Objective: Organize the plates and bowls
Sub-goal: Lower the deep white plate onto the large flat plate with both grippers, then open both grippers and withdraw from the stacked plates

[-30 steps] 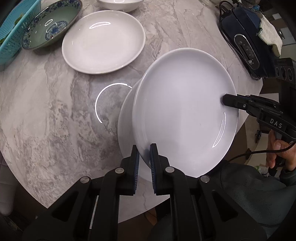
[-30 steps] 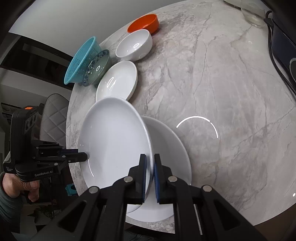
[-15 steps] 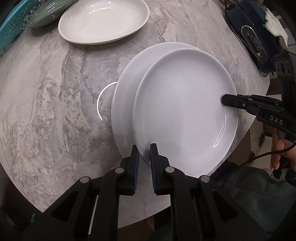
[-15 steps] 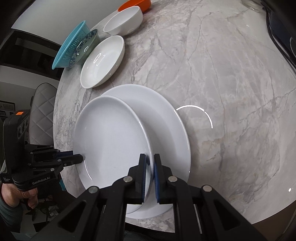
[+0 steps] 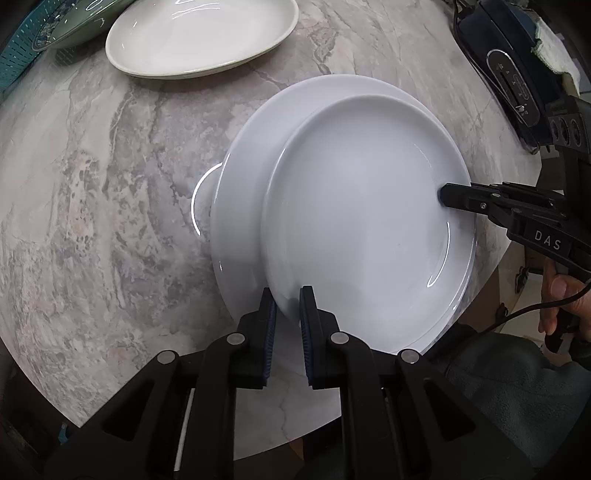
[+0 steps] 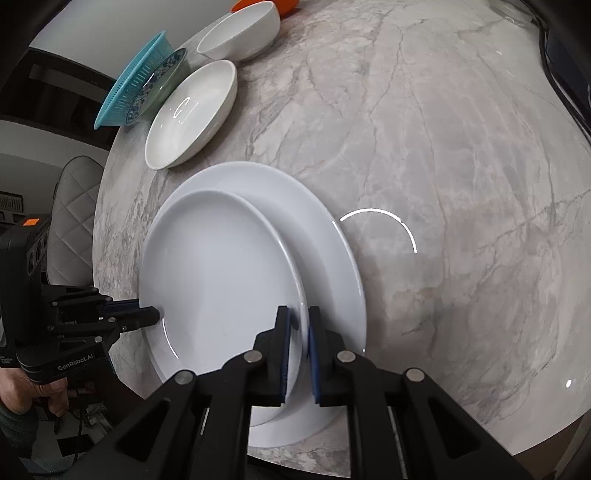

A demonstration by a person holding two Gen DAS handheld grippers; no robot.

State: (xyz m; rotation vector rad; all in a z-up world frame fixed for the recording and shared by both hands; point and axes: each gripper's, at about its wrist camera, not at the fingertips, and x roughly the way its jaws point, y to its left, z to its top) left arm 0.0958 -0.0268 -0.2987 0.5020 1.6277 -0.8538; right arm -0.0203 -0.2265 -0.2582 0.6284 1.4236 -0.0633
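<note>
Marble table (image 6: 443, 147) – both fingers clamp upper plate (image 5: 362, 221); shallow bowl (image 5: 199, 33) near

Right gripper (image 6: 297, 321) clamped on rim of smaller white plate (image 6: 221, 280), left gripper (image 6: 157, 314) pinching its opposite rim, plate over larger white plate (image 6: 325, 236) on marble table (image 6: 461, 166), shallow white dish (image 6: 192, 114), turquoise basket (image 6: 129, 85) near far edge

Soft, even overhead light; a ring lamp's arc glares off the marble surface (image 6: 461, 155) and the white plate (image 5: 362, 229). Fisheye bends and darkens the edges.
</note>
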